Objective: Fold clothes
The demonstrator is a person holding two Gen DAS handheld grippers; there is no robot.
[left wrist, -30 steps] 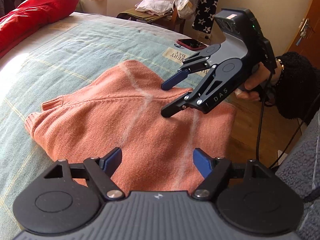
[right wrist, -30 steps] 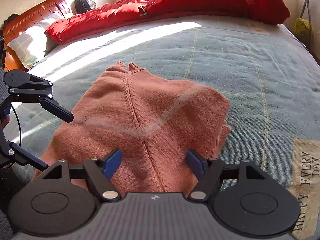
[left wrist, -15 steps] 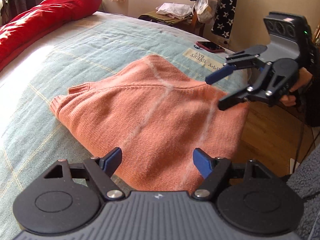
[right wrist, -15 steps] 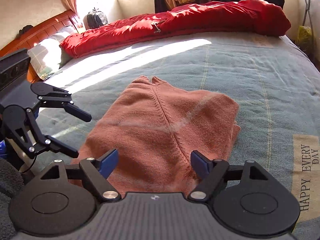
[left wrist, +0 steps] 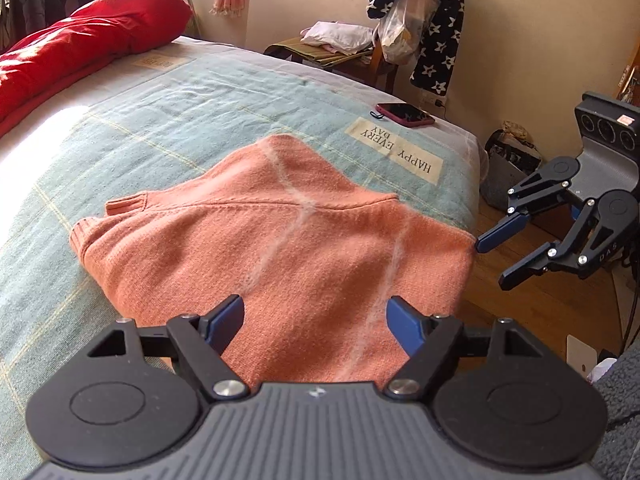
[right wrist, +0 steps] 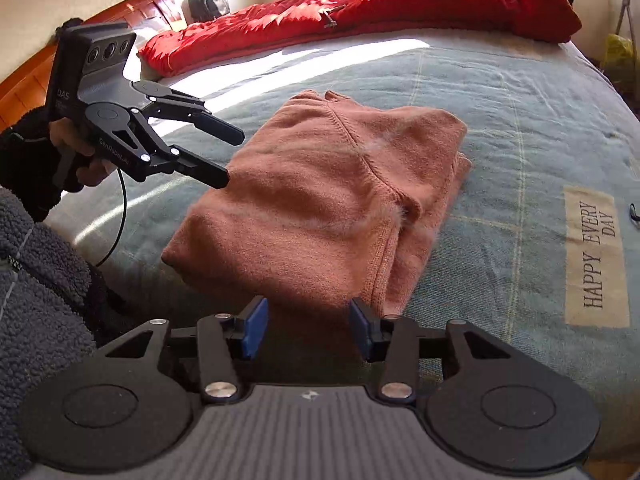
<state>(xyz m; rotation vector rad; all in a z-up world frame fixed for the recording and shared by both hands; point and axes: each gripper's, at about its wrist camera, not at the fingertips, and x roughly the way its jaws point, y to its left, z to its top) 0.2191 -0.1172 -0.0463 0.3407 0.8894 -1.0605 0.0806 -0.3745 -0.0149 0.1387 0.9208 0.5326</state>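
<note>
**Salmon knit folded, both tools off it**

Salmon-pink wool makes up the sweater (left wrist: 276,248), which lies on the bed (left wrist: 168,120) near its foot edge as a compact, roughly square bundle. Its layers are stacked: in the right wrist view a doubled edge shows along the side nearest the "HAPPY EVERY DAY" label (right wrist: 596,256), and two ribbed cuffs peek out at the far end. Pale fuzzy streaks cross the top; I take them for lint or wear, not loose folds.

The left tool (left wrist: 316,318) hovers over the near edge of the bundle with its jaws wide apart and nothing between them. The right tool (right wrist: 306,328) is beyond the sweater's corner, out over the wooden floor (left wrist: 532,304) in the left wrist view. Its jaws have just been closing and now stand partly apart, empty, clamped on nothing.

To my eye the folding of this piece is essentially done: no sleeve trails out and the shape is tidy. What may remain is a final smoothing, one more halving, or setting it aside. I see no other unfolded garment waiting on the bed; the red duvet (right wrist: 360,12) at the far side looks like bedding.
</note>
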